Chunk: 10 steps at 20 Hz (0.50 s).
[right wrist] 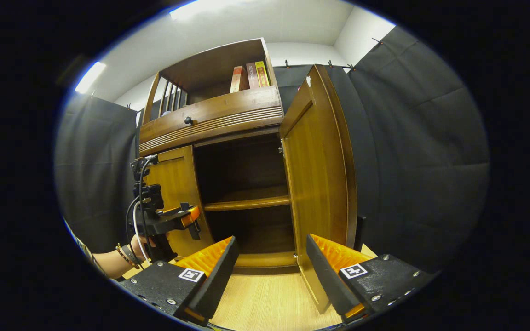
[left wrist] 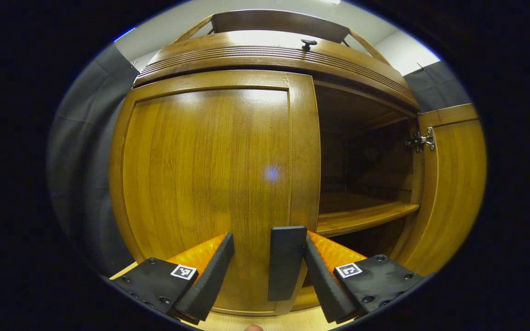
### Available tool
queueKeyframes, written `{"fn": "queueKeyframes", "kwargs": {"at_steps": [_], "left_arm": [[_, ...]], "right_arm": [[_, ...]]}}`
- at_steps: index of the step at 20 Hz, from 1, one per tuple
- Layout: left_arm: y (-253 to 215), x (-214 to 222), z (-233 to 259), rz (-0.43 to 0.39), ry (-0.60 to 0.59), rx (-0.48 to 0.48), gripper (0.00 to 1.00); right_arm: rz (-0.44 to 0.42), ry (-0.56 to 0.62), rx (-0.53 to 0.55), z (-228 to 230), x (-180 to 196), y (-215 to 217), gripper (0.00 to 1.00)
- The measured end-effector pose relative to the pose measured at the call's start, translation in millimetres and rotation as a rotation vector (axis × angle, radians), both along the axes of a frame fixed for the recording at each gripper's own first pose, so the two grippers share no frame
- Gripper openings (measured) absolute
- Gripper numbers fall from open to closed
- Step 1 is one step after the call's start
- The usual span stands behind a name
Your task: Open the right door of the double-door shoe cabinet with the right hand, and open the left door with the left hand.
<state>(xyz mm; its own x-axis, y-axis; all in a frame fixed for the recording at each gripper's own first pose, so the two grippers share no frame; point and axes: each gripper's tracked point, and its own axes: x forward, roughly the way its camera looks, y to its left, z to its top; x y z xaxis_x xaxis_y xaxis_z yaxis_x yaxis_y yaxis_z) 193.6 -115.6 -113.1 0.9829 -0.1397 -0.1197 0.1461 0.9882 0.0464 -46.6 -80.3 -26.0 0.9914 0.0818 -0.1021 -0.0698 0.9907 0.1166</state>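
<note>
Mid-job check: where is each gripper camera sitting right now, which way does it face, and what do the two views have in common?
Left gripper view: rides the left gripper, close to the closed left door, facing it; its own open fingers show at the bottom, one by a dark handle.
Right gripper view: rides the right gripper, farther back and low, looking up at the cabinet past the open right door; its own fingers show, plus the left gripper and the hand holding it.
Shared: both doors, the inner shelf, the drawer knob.

The wooden shoe cabinet (right wrist: 228, 124) has its right door (right wrist: 320, 184) swung open, left door (left wrist: 214, 184) closed.
</note>
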Motion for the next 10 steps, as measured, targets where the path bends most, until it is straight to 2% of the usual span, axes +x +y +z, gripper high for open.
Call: {"fn": "queueKeyframes", "kwargs": {"at_steps": [4,5,7,8,10], "left_arm": [[0.0,0.4,-0.1,0.001,0.003,-0.003,0.97],[-0.5,0.1,-0.8,0.004,0.012,-0.001,0.92],[-1.7,0.3,-1.1,0.002,0.02,-0.008,0.93],[-4.0,0.6,-2.0,0.0,0.019,-0.019,0.91],[-7.7,0.4,-3.1,-0.003,0.026,-0.034,0.82]], "right_arm": [[0.012,-0.006,0.012,1.9,3.6,4.6,0.92],[0.013,-0.008,0.012,2.4,3.5,5.7,0.92],[0.011,-0.009,0.008,2.1,3.1,4.7,0.92],[0.009,-0.007,0.006,0.8,1.5,3.4,0.92],[0.002,-0.003,0.008,-0.4,-0.3,1.9,0.92]]}}
